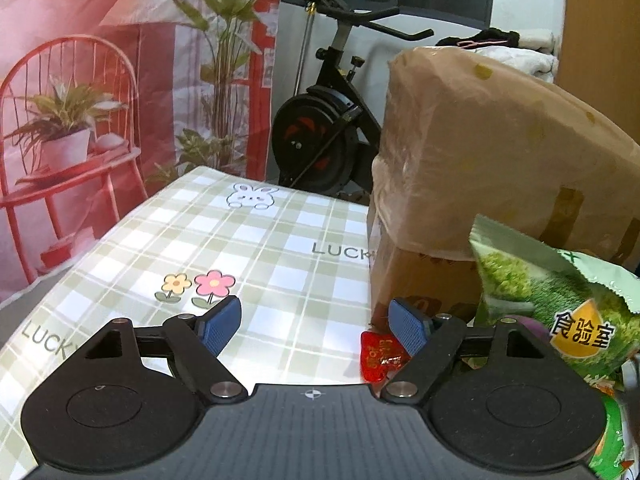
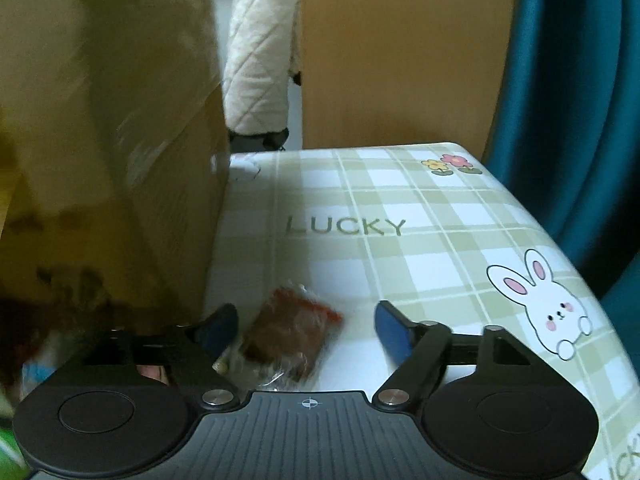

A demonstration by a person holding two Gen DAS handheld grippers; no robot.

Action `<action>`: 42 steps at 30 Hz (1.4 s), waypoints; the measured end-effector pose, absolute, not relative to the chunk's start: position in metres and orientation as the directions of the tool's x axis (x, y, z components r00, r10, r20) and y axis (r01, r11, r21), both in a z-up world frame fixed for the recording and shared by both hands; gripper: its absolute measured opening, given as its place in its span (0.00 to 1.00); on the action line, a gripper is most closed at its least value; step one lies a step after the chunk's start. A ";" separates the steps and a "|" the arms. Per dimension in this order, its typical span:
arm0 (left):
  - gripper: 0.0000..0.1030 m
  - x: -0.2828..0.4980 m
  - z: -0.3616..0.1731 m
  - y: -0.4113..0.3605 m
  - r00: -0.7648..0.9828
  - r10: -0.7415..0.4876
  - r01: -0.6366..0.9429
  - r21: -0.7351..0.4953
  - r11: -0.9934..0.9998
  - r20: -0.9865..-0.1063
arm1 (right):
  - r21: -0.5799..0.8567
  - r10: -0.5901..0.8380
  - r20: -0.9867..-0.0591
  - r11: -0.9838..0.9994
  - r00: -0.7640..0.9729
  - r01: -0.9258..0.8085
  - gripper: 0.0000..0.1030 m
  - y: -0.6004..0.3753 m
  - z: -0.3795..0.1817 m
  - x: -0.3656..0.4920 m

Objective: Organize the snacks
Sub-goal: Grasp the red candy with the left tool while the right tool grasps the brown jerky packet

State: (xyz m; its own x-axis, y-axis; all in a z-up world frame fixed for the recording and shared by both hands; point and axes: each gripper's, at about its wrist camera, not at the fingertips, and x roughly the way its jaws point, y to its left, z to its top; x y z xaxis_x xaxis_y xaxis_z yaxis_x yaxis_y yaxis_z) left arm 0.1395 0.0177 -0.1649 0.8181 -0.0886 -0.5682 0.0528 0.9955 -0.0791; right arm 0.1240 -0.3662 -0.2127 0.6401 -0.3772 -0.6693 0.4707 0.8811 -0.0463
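In the left wrist view my left gripper is open and empty above the checked tablecloth. A small red snack packet lies just inside its right finger. A green snack bag stands at the right, beside a cardboard box. In the right wrist view my right gripper is open over a small brown snack in clear wrap with a red edge. The snack lies on the cloth between the fingers, closer to the left one. The view is blurred.
The cardboard box fills the left of the right wrist view. The table's right edge runs along a teal curtain. An exercise bike and a printed backdrop stand beyond the table's far edge.
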 end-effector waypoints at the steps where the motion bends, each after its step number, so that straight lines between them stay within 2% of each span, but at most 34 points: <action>1: 0.80 0.139 -0.166 0.018 0.816 -0.088 0.052 -0.079 0.995 -0.571 | -0.050 -0.378 -0.661 0.884 0.648 0.465 0.73 -0.364 -0.214 0.120; 5: 0.80 0.139 -0.171 0.016 0.807 -0.091 0.053 -0.081 0.995 -0.583 | -0.040 -0.378 -0.648 0.884 0.661 0.467 0.70 -0.362 -0.214 0.109; 7: 0.80 0.138 -0.172 0.016 0.806 -0.096 0.058 -0.083 0.995 -0.585 | -0.042 -0.377 -0.645 0.886 0.664 0.462 0.65 -0.361 -0.213 0.108; 12: 0.80 0.135 -0.175 0.020 0.802 -0.101 0.061 -0.088 0.994 -0.588 | -0.039 -0.345 -0.629 0.909 0.696 0.415 0.43 -0.356 -0.212 0.099; 17: 0.75 0.130 -0.183 0.029 0.785 -0.105 0.052 -0.103 0.993 -0.610 | -0.025 -0.338 -0.605 0.913 0.721 0.408 0.35 -0.351 -0.214 0.090; 20: 0.75 0.129 -0.188 0.032 0.775 -0.106 0.048 -0.110 0.993 -0.623 | -0.006 -0.316 -0.594 0.922 0.740 0.388 0.34 -0.349 -0.213 0.086; 26: 0.69 0.130 -0.191 0.031 0.763 -0.126 0.066 -0.118 0.991 -0.634 | 0.063 -0.317 -0.505 0.914 0.803 0.401 0.34 -0.353 -0.207 0.066; 32: 0.69 0.131 -0.189 0.010 0.750 -0.229 0.187 -0.133 0.973 -0.620 | 0.094 -0.282 -0.487 0.924 0.826 0.371 0.34 -0.356 -0.205 0.061; 37: 0.76 0.134 -0.195 -0.022 0.729 -0.277 0.319 -0.047 0.947 -0.627 | 0.109 -0.270 -0.482 0.925 0.834 0.363 0.34 -0.358 -0.204 0.059; 42: 0.77 0.143 -0.203 -0.045 0.713 -0.272 0.388 0.040 0.921 -0.647 | 0.126 -0.263 -0.474 0.924 0.841 0.360 0.34 -0.360 -0.205 0.057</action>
